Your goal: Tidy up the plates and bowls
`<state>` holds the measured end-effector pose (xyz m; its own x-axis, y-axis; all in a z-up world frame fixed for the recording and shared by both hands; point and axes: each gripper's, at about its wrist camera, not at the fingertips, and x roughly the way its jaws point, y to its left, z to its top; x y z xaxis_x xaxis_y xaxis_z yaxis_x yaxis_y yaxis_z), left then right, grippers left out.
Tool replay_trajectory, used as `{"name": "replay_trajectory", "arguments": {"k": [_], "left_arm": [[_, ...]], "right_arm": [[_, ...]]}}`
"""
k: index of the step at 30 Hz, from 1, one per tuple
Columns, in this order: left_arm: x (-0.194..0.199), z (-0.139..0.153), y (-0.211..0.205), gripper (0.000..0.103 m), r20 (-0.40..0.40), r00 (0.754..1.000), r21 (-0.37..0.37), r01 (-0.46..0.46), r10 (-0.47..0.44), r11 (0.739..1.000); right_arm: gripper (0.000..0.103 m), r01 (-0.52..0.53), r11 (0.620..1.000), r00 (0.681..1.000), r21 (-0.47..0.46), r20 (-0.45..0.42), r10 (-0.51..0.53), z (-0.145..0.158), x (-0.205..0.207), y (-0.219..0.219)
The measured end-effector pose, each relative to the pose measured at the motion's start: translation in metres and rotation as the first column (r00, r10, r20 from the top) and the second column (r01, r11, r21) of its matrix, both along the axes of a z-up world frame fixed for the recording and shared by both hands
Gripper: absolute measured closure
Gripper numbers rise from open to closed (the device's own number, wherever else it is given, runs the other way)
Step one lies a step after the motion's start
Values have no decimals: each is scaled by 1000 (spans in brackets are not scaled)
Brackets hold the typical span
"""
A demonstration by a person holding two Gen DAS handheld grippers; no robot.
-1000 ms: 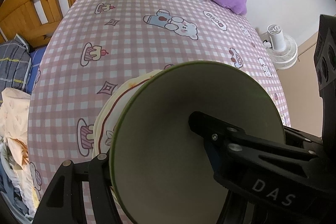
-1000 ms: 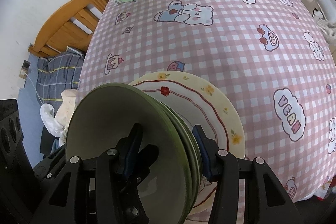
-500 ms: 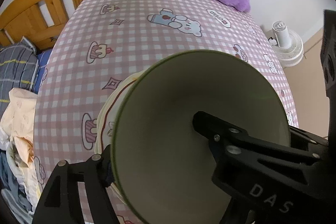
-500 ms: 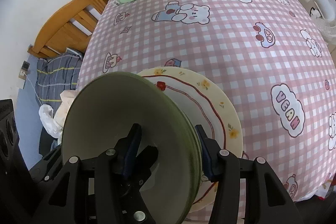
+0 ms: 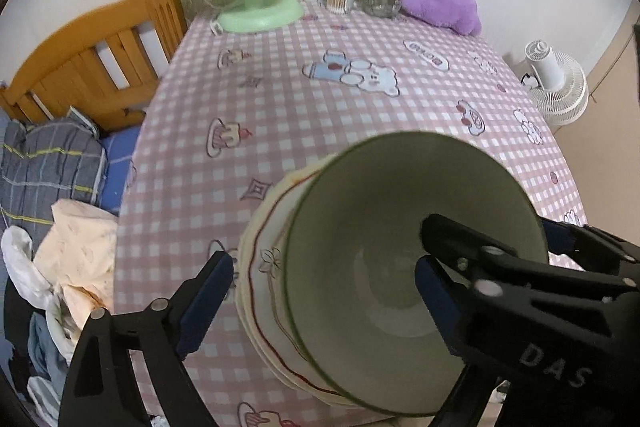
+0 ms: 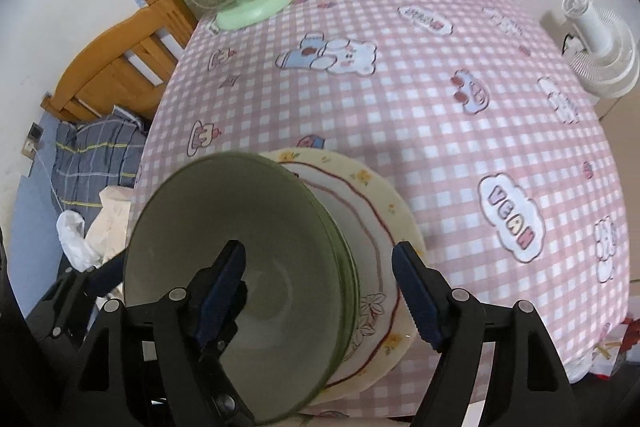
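As seen from the left wrist, the left gripper (image 5: 324,291) is pitched steeply down over the checked tablecloth (image 5: 320,107). Its jaws have just been opening and now stand wide, straddling the green bowl (image 5: 400,267) nested in the cream bowl (image 5: 262,283); neither blue pad is seen pressing on them.

From the right wrist, the right gripper (image 6: 320,291) is likewise angled down. Its jaws have also just been opening, spread either side of the green bowl's rim (image 6: 344,267), clear of it. The stack rests on a floral plate (image 6: 394,203) near the table's front edge.
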<state>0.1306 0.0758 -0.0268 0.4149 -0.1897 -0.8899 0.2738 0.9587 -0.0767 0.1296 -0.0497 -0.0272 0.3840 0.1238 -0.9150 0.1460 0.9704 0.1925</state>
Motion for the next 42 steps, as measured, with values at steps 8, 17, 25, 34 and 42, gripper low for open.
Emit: {"name": "replay_trajectory", "arguments": {"k": [8,17,25,34,42], "left_arm": [[-22,31,8,10,157,983,13,-101,98,995],[-73,49,-3,10,305,937,-44,-167,173,985],[-126,34,-34,10,381,912,-58,-138,150,989],[-160,17,-49,8,376,913,-92,-135,160,987],[-172,11,-56,8,392,899,-108,-164,194,980]], "right_arm": [[25,-43,997,986,-66,158,53,42,-26,-1],[25,4,993,952,-118,305,32,60,-70,-37],[23,46,980,922,-196,385,33,49,-126,-71],[18,72,965,908,-251,418,41,29,-172,-99],[18,59,963,887,-262,457,70,21,-191,-107]]}}
